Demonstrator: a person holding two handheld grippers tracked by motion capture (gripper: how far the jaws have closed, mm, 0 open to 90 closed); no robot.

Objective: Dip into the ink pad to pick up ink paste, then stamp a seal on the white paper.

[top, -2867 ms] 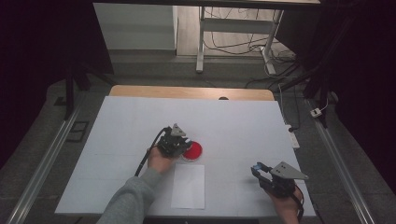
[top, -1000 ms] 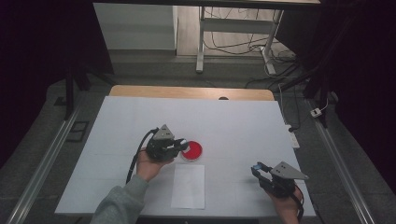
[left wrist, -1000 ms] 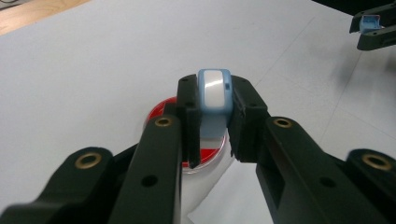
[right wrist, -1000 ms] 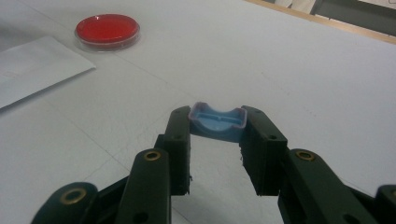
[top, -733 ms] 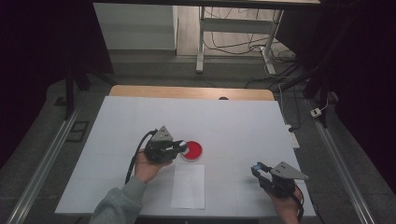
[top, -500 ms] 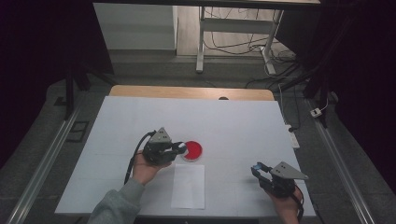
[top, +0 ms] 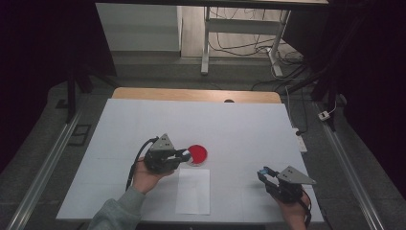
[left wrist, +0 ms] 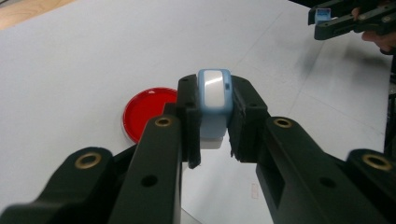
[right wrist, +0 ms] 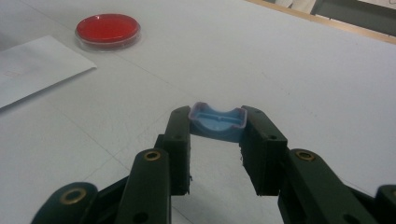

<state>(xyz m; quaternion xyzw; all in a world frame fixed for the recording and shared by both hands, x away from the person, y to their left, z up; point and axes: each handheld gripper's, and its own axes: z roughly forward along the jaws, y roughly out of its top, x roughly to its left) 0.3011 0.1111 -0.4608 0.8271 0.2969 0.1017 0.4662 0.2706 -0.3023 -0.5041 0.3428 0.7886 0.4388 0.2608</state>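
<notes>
Blue stamp [left wrist: 214, 100] is clamped in your left gripper [left wrist: 214, 116], its cap [right wrist: 217, 120] pinched in your right gripper [right wrist: 217, 140], red ink dish [left wrist: 147, 111] just beyond the stamp, paper [top: 193, 190] not stamped yet.

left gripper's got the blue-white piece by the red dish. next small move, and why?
Probably ease the left gripper forward over the red dish. Its jaws are shut on the blue-and-white stamp-like piece, which sits just short of the dish. The right gripper holds what looks like a blue cap, well apart.

Dim room, dark surroundings; table [top: 239, 120] evenly lit, sharp
</notes>
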